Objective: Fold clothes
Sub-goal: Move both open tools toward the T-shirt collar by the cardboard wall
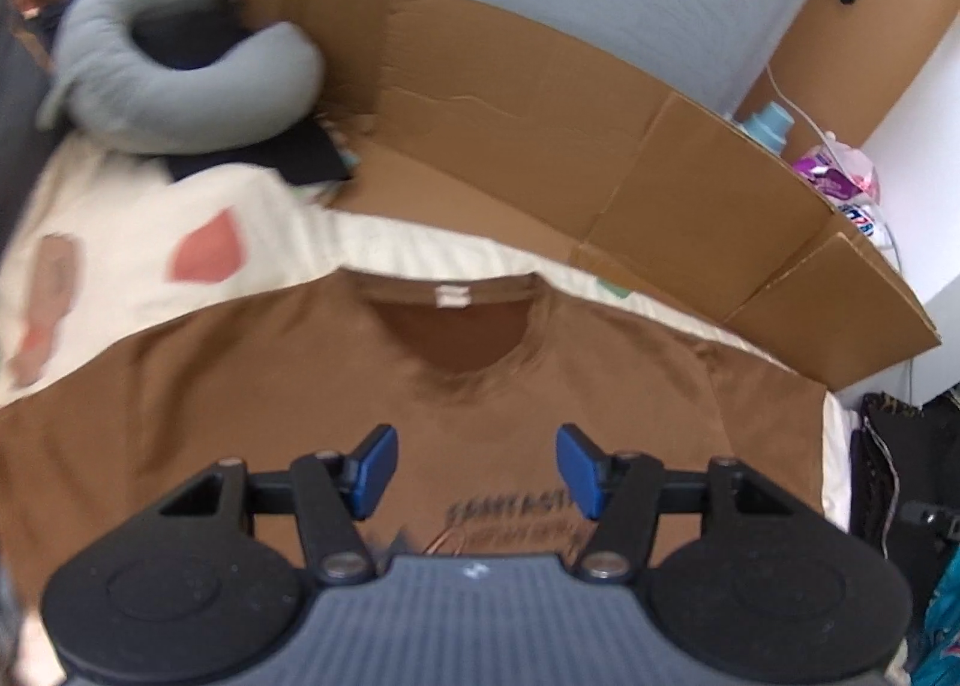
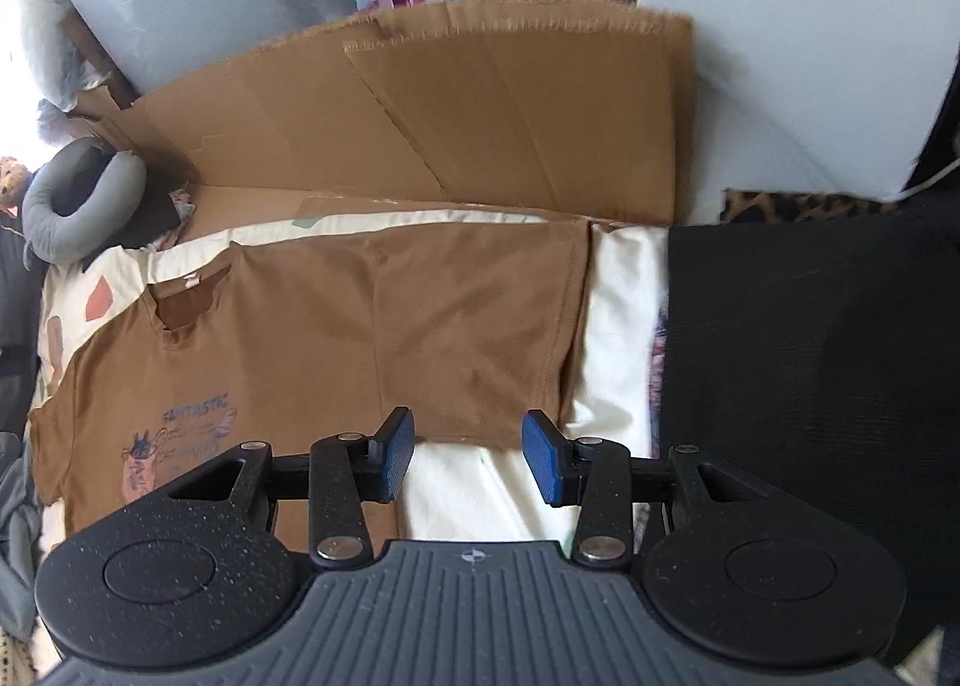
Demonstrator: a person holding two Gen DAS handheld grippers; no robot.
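currently the brown t-shirt is lying spread flat, front side up, on a cream sheet with reddish patches, which is covering a bed-like surface; the neckline is facing the far cardboard wall. dark printed lettering is showing on the chest

left gripper is hanging over the chest of the shirt, between the neckline and the print, jaws standing roughly half apart with blue pads facing each other; nothing is sitting between them and they are not pinching any fabric

right gripper is hanging over the outer corner of the shirt's sleeve, near where the sleeve hem is meeting the bare sheet; jaws are likewise partly apart, gripping nothing. whether the pads are touching the cloth i cannot tell

in the right wrist view the shirt is running off to the left, with the print near its lower left. a black fabric item is lying just right of the sheet

a grey u-shaped pillow is resting at the far left of the bed, against the cardboard. a pale blue bottle and some packaging are standing behind the cardboard. left view is somewhat blurred
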